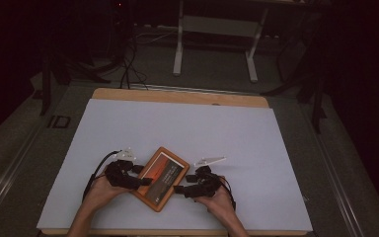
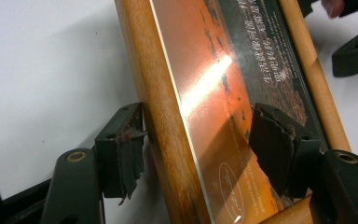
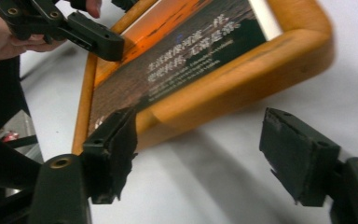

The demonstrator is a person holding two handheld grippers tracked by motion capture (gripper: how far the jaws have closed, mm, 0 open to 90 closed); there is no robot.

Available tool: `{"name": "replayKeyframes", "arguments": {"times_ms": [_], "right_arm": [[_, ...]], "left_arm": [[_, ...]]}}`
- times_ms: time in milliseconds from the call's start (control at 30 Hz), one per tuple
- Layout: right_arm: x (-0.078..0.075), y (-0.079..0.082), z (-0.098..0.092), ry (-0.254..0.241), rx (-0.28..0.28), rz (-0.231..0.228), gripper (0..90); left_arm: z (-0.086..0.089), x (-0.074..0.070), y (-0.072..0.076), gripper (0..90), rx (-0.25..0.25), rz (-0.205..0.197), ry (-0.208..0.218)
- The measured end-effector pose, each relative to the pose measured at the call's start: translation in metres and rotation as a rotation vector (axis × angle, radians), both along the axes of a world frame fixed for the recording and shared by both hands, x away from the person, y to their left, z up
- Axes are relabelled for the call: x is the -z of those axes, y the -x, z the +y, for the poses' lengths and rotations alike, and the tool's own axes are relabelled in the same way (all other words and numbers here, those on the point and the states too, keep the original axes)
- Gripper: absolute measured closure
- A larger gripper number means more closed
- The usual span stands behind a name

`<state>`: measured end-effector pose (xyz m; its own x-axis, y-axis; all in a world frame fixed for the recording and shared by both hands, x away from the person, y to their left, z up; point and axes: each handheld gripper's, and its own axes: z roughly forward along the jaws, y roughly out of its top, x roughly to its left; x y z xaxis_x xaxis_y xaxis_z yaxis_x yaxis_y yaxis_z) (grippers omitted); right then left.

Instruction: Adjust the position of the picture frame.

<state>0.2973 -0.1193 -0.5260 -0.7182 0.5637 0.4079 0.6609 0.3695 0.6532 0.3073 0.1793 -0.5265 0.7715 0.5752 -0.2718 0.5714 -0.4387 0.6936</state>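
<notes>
A wooden picture frame (image 1: 162, 178) with an orange sunset print and white lettering lies tilted on the white table near its front edge. My left gripper (image 1: 144, 181) comes at it from the left. In the left gripper view the gripper (image 2: 198, 116) is open, astride one wooden rail (image 2: 168, 93): one pad (image 2: 121, 154) sits beside the outer edge, the other (image 2: 272, 144) over the glass. My right gripper (image 1: 180, 189) is at the frame's right side. In its own view the gripper (image 3: 203, 121) is open, one pad (image 3: 114, 140) by the frame (image 3: 242, 79), the other (image 3: 293, 154) over bare table.
The white table top (image 1: 187, 128) stretches far beyond the frame, with a wooden strip (image 1: 177, 96) at its far edge. Behind it stand a white desk leg frame (image 1: 217, 44) and cables on a dark floor. The other gripper's jaw (image 3: 93, 39) reaches over the frame's far rail.
</notes>
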Motion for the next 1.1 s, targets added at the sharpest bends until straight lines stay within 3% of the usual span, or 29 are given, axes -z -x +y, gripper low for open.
{"name": "replayKeyframes", "arguments": {"times_ms": [233,267,400,567,700,867,1100], "right_arm": [[0.003,-0.002,0.008,-0.034,-0.009,0.036,33.3],[0.004,-0.003,0.008,-0.04,-0.006,0.047,33.5],[0.006,-0.005,0.008,-0.064,0.001,0.076,34.1],[0.006,-0.005,0.008,-0.068,0.008,0.085,35.3],[0.005,-0.007,0.005,-0.079,0.018,0.091,39.1],[0.0,-0.007,0.001,-0.122,0.015,0.092,46.8],[-0.013,-0.008,-0.005,-0.171,0.042,0.063,55.0]], "left_arm": [[0.004,0.005,-0.005,34.6,0.0,0.08,0.046],[0.004,0.007,-0.008,34.5,0.006,0.113,0.063],[0.0,0.009,-0.009,30.7,0.017,0.152,0.06],[0.001,0.003,-0.008,34.3,-0.012,0.127,0.038],[0.003,0.002,-0.008,37.7,-0.027,0.144,0.038],[0.008,-0.002,-0.007,44.2,-0.043,0.148,0.06],[0.01,-0.012,-0.001,52.7,-0.072,0.109,0.094]]}}
